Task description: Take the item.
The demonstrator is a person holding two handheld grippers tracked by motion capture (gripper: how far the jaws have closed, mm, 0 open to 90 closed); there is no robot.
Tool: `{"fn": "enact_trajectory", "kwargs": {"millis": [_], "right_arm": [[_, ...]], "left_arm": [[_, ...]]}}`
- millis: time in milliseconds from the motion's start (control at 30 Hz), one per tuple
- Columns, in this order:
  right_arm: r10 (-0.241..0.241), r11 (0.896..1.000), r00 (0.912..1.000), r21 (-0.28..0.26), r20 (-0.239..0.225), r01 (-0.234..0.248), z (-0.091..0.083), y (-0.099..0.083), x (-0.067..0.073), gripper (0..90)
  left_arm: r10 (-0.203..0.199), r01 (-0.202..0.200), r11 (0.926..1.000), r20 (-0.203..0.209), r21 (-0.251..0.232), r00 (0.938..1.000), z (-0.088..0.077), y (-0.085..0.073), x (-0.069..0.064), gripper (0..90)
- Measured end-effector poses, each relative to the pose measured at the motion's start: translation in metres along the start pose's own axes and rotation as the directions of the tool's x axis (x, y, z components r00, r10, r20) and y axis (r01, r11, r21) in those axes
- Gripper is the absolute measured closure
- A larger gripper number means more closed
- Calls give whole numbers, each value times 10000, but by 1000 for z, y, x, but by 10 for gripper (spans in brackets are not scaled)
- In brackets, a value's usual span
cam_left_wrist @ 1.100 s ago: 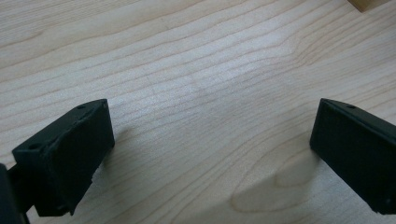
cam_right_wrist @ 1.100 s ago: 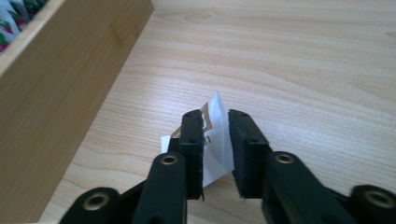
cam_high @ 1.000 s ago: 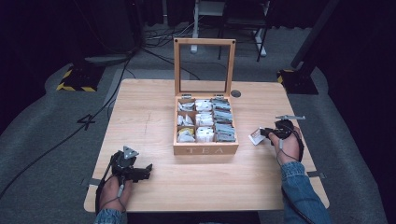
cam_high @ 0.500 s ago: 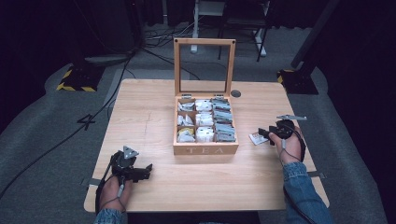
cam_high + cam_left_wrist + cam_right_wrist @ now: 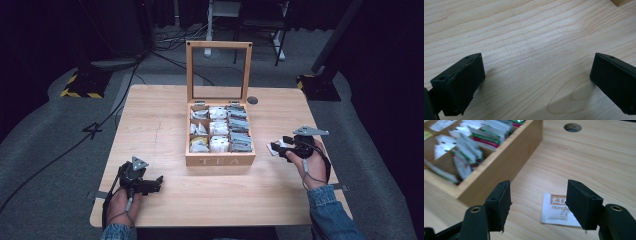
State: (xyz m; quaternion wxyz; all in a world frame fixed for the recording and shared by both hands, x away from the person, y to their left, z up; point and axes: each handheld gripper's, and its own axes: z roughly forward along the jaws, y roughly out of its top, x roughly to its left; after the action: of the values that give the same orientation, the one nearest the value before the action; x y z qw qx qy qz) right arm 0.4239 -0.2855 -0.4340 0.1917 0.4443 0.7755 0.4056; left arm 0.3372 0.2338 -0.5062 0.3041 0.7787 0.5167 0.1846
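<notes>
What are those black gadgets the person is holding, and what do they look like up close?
They are two handheld grippers. The left gripper and right gripper are black, each topped by a grey three-cornered plate and trailing a thin cable. Their fingers are blocky, flat-faced black pads. The right arm wears a blue denim sleeve.

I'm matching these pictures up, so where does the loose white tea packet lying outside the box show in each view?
High view: the tea packet lies flat on the table, right of the tea box, at the right tongs.
Left gripper view: not in it.
Right gripper view: low and right of centre, partly behind the right jaw.
Shared landmark: the tea box.
</notes>
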Motion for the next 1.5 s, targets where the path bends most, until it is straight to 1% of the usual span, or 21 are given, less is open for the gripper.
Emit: {"fn": "enact_trajectory", "kwargs": {"millis": [133, 267, 333, 367, 433, 533, 700, 767, 867, 900, 933, 967, 1067, 1100, 1133, 1167, 1267, 1400, 1433, 1467, 1500], "right_arm": [[-277, 9996, 9991, -16, -327, 276, -9, -4, 11, 369], [-601, 9982, 9956, -35, -720, 600, -17, -10, 23, 369], [-879, 9961, 9919, -79, -912, 875, -19, -12, 27, 369], [-1072, 9942, 9884, -102, -1077, 1068, -21, -14, 31, 369], [-1272, 9918, 9846, -69, -1202, 1273, -23, -16, 35, 369], [-1518, 9881, 9797, 55, -1310, 1538, -26, -20, 42, 367], [-1718, 9836, 9722, 275, -1590, 1784, -26, -30, 51, 367], [-1780, 9817, 9690, 370, -1714, 1869, -25, -35, 54, 368], [-1771, 9810, 9628, 428, -2042, 1895, -21, -44, 59, 376], [-1858, 9788, 9611, 470, -2044, 1992, -19, -46, 61, 377], [-2042, 9739, 9564, 556, -2089, 2201, -16, -50, 64, 377], [-2042, 9739, 9564, 556, -2089, 2201, -16, -50, 64, 377], [-2155, 9694, 9508, 685, -2227, 2357, -11, -56, 67, 376], [-2141, 9691, 9505, 733, -2250, 2357, -10, -58, 68, 373], [-2165, 9643, 9476, 1000, -2348, 2451, -5, -62, 69, 370], [-2165, 9643, 9476, 1000, -2348, 2451, -5, -62, 69, 370], [-2263, 9573, 9421, 1219, -2474, 2620, 2, -67, 73, 364], [-2420, 9509, 9366, 1298, -2534, 2808, 8, -71, 75, 352], [-2492, 9473, 9337, 1358, -2571, 2902, 10, -73, 75, 352], [-2761, 9406, 9231, 1220, -2676, 3167, 13, -75, 76, 318], [-2761, 9406, 9231, 1220, -2676, 3167, 13, -75, 76, 318]], "left_arm": [[-1, 1, 10000, -2, 6, 10000, 0, 0, 0, 0], [-1, 1, 10000, -1, 7, 10000, 0, 0, 0, 0], [-1, 1, 10000, 3, 4, 10000, 0, 0, 0, 0], [2, -2, 10000, 1, 9, 10000, 0, 0, 0, 0], [-3, 3, 10000, 5, 11, 10000, 0, 0, 0, 0], [-3, 3, 10000, 4, 3, 10000, 0, 0, 0, 0], [1, -1, 10000, 3, 9, 10000, 0, 0, 0, 0], [-2, 2, 10000, 3, 12, 10000, 0, 0, 0, 0], [0, 0, 10000, 0, 8, 10000, 0, 0, 0, 0], [3, -3, 10000, 2, 14, 10000, 0, 0, 0, 0], [0, 0, 10000, 1, 8, 10000, 0, 0, 0, 0], [0, 0, 10000, 0, 8, 10000, 0, 0, 0, 0], [-5, 5, 10000, 10, 10, 10000, 0, 0, 0, 0], [0, 0, 10000, 2, 13, 10000, 0, 0, 0, 0], [-2, 2, 10000, 4, 5, 10000, 0, 0, 0, 0], [-11, 11, 10000, 12, 9, 10000, 0, 0, 0, 0], [-9, 9, 10000, 11, 10, 10000, 0, 0, 0, 0], [-3, 3, 10000, 3, 12, 10000, 0, 0, 0, 0], [-1, 1, 10000, -2, -2, 10000, 0, 0, 0, 0], [-5, 5, 10000, 3, 9, 10000, 0, 0, 0, 0], [-5, 5, 10000, 6, 11, 10000, 0, 0, 0, 0]]}}
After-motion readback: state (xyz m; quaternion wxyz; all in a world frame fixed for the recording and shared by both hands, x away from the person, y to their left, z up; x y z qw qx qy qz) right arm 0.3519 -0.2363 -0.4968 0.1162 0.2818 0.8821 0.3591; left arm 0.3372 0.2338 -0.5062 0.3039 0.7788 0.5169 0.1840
